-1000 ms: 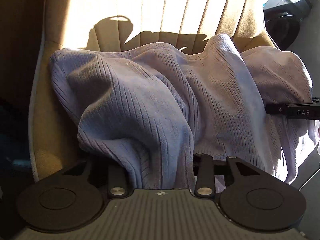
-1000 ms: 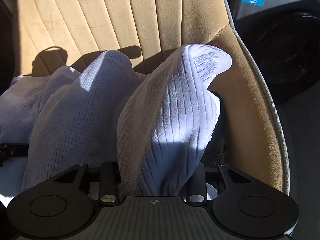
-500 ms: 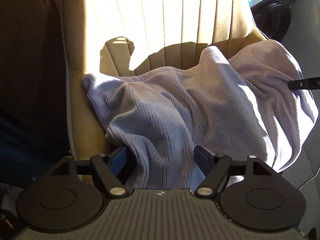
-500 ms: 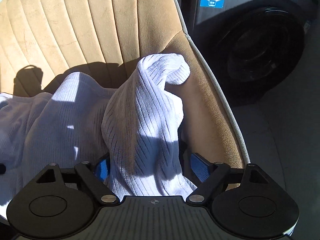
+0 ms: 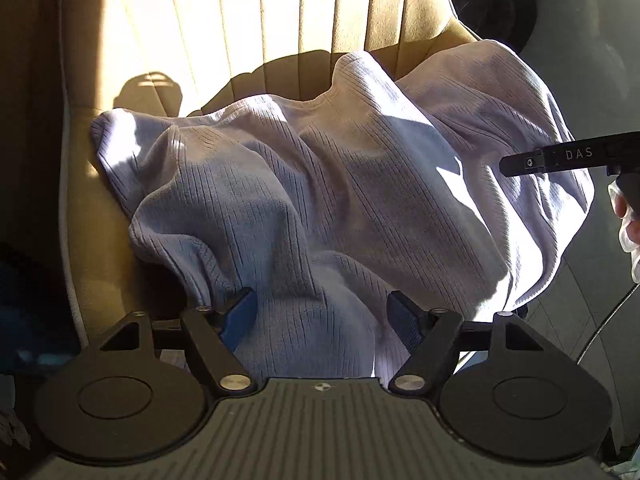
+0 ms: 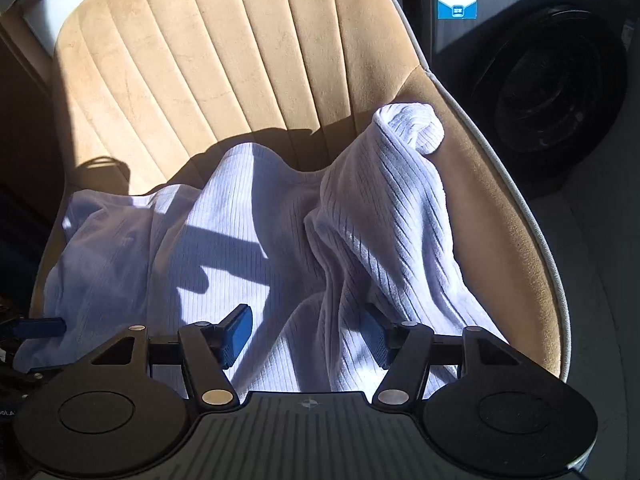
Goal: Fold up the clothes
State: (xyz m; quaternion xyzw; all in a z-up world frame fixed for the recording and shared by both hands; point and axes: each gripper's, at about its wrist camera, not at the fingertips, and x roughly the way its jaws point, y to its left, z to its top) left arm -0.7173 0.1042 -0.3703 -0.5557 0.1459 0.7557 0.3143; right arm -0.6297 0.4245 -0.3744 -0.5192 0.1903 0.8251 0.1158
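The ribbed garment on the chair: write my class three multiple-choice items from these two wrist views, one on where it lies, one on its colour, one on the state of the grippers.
1. Where does the garment lie?
A. On the seat of the tan chair
B. Inside the washing machine
C. On a wire rack

2. What colour is the garment?
A. Dark red
B. Pale lavender
C. Bright green

3. How do the left gripper and right gripper stand?
A. Both clamped shut on fabric
B. Only one is open
C. Both open, fabric lying between the fingers

Answers: 1 A, the cloth is heaped against the padded backrest; 2 B, it reads light purple in sun and shade; 3 C, each view shows the blue pads spread wide apart.
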